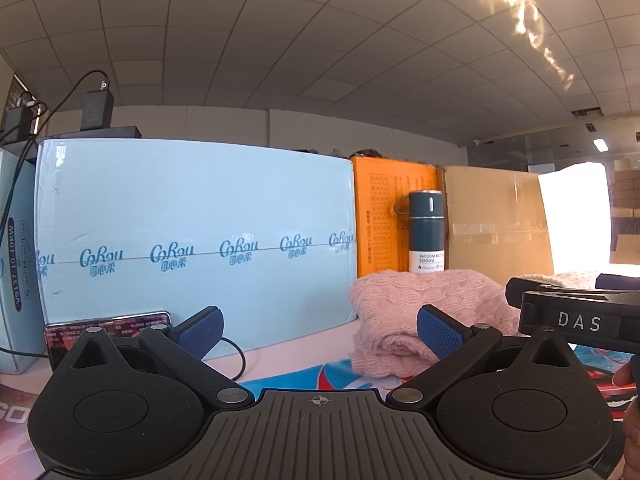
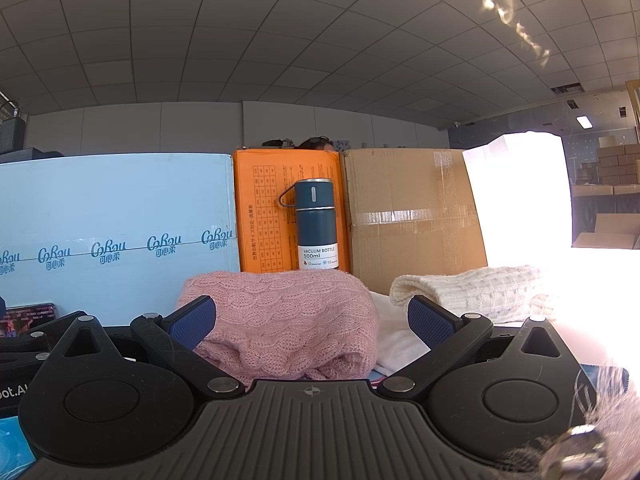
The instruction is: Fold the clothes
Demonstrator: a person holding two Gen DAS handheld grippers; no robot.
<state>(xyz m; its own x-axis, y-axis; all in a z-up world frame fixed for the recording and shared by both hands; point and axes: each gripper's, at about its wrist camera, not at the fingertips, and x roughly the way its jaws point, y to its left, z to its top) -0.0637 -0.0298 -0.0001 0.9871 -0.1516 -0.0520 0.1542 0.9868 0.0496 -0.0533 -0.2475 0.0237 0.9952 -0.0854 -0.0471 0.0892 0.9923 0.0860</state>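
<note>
A folded pink sweater (image 2: 280,316) lies on the table in front of an orange box (image 2: 266,208) and a blue vacuum bottle (image 2: 316,224), with a folded white sweater (image 2: 472,288) just beside it to the right, partly washed out by glare. The right gripper (image 2: 312,320) sits low before the pink sweater, fingers spread wide and holding nothing. The left gripper (image 1: 320,332), also wide apart and empty, faces a pale blue box (image 1: 192,216); a phone (image 1: 108,324), apparently, leans against that box.

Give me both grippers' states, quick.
Left gripper: open, holding nothing.
Right gripper: open, empty, pink sweater just ahead of it.
</note>
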